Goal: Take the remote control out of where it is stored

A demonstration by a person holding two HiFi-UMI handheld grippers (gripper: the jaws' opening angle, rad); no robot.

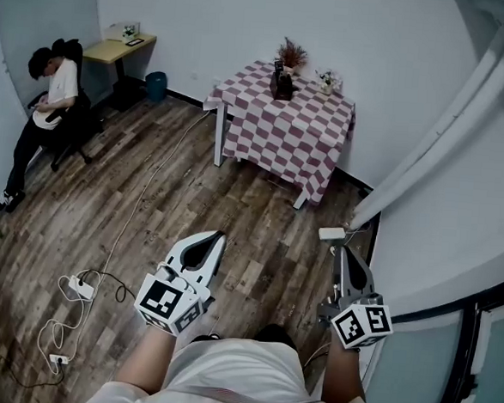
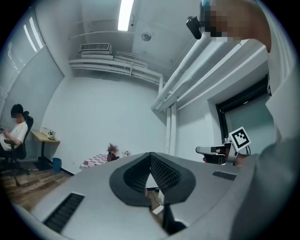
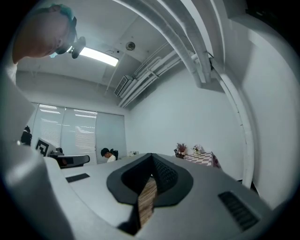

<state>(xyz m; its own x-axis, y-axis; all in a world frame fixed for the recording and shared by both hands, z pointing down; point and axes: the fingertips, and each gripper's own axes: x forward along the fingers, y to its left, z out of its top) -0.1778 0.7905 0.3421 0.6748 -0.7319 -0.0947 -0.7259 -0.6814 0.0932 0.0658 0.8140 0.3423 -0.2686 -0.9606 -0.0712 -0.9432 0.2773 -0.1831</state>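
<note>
No remote control can be made out in any view. Across the room stands a table under a red-and-white checked cloth point(image 1: 287, 126) point(image 2: 93, 161) point(image 3: 202, 157). On its far side are a dark holder point(image 1: 282, 86), a dried plant point(image 1: 292, 53) and a small white item point(image 1: 328, 79). My left gripper point(image 1: 218, 235) point(image 2: 150, 157) and right gripper point(image 1: 341, 249) point(image 3: 151, 157) hang low over the wooden floor, well short of the table. Both are shut with nothing between the jaws.
A person sits on a chair point(image 1: 48, 96) at the left beside a small desk point(image 1: 116, 49) and a blue bin point(image 1: 156, 84). Power strips and white cables point(image 1: 81, 288) lie on the floor at my left. A white wall and pipes point(image 1: 445, 149) close the right side.
</note>
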